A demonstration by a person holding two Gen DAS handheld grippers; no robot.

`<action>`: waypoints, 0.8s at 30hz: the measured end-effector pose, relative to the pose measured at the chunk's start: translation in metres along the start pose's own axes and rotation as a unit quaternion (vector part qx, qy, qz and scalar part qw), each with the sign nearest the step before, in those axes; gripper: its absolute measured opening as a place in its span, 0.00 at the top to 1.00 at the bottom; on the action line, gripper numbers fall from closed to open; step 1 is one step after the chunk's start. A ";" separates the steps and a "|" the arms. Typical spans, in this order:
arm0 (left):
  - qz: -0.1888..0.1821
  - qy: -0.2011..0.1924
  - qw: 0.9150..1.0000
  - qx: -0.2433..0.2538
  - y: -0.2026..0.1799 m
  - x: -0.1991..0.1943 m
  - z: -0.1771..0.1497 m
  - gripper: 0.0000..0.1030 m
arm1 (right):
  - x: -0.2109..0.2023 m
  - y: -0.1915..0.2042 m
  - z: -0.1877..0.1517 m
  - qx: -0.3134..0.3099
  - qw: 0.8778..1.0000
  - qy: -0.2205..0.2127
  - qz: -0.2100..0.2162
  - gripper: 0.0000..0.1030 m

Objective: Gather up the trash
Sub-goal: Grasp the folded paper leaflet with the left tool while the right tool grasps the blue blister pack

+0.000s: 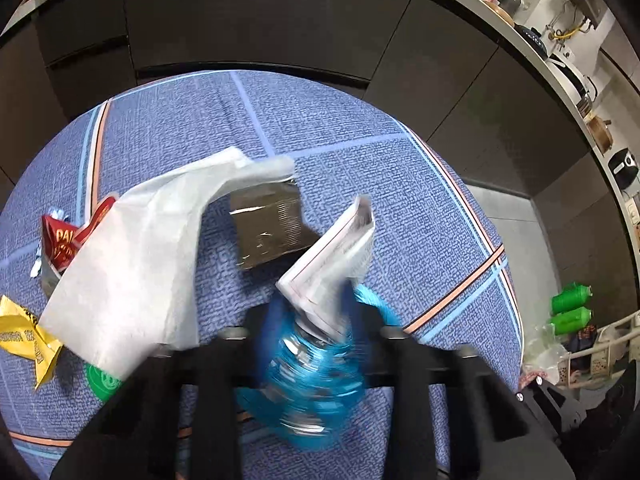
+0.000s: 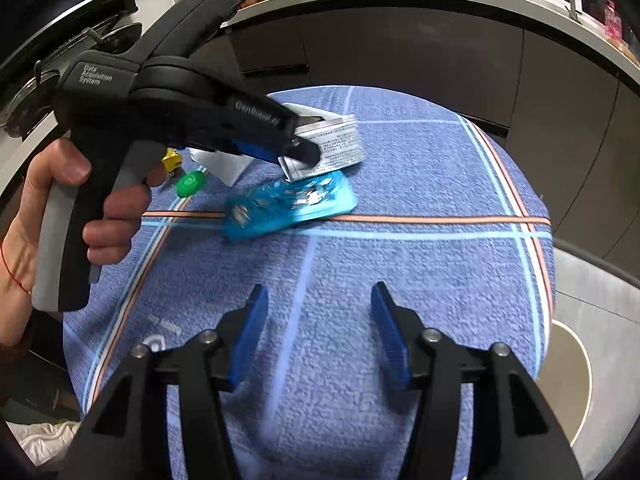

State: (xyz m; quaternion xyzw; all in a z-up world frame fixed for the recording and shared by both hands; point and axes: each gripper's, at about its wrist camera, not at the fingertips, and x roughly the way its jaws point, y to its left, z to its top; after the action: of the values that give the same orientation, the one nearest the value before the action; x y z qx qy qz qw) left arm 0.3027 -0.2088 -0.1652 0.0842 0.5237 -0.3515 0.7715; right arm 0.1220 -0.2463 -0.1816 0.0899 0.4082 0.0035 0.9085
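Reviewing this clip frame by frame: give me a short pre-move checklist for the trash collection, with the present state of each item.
1. Left gripper has something in its grasp: ok, it is closed on a white folded wrapper.
2. Blue plastic wrapper secured: cannot tell; it is blurred and sits just below the left gripper, grip contact unclear.
3. Right gripper free for the next pick: ok, jaws apart, nothing between them.
4. Trash left on the blue tablecloth: not ok; red packet, yellow wrapper, green cap, white tissue and a dark foil packet remain.
5. Bin location: cannot tell; a round beige rim shows beside the table.
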 end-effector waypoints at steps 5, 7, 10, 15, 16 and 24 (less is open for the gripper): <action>-0.017 -0.019 0.999 -0.026 0.014 -0.022 -0.010 0.96 | 0.014 0.014 0.010 -0.005 1.000 0.002 0.023 0.37; -0.019 -0.034 0.999 -0.031 0.020 -0.039 -0.020 0.96 | 0.019 0.015 0.017 -0.006 1.000 -0.002 0.030 0.17; -0.020 -0.051 0.997 -0.052 0.036 -0.065 -0.038 0.96 | 0.025 0.018 0.030 -0.012 0.999 -0.002 0.040 0.17; -0.022 -0.081 0.993 -0.086 0.053 -0.104 -0.073 0.96 | 0.053 0.004 0.049 0.023 0.997 0.031 0.072 0.34; -0.018 -0.088 0.992 -0.089 0.055 -0.112 -0.081 0.96 | 0.054 0.002 0.050 0.029 0.997 0.025 0.074 0.38; -0.003 -0.105 0.990 -0.091 0.056 -0.137 -0.108 0.95 | 0.061 -0.006 0.053 0.092 0.988 0.025 0.120 0.89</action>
State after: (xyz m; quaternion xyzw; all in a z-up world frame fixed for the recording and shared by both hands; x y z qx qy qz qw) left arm 0.2292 -0.0510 -0.1076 -0.0253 0.4696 -0.3119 0.8256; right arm 0.2012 -0.2561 -0.1934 0.2216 0.4152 0.0767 0.8790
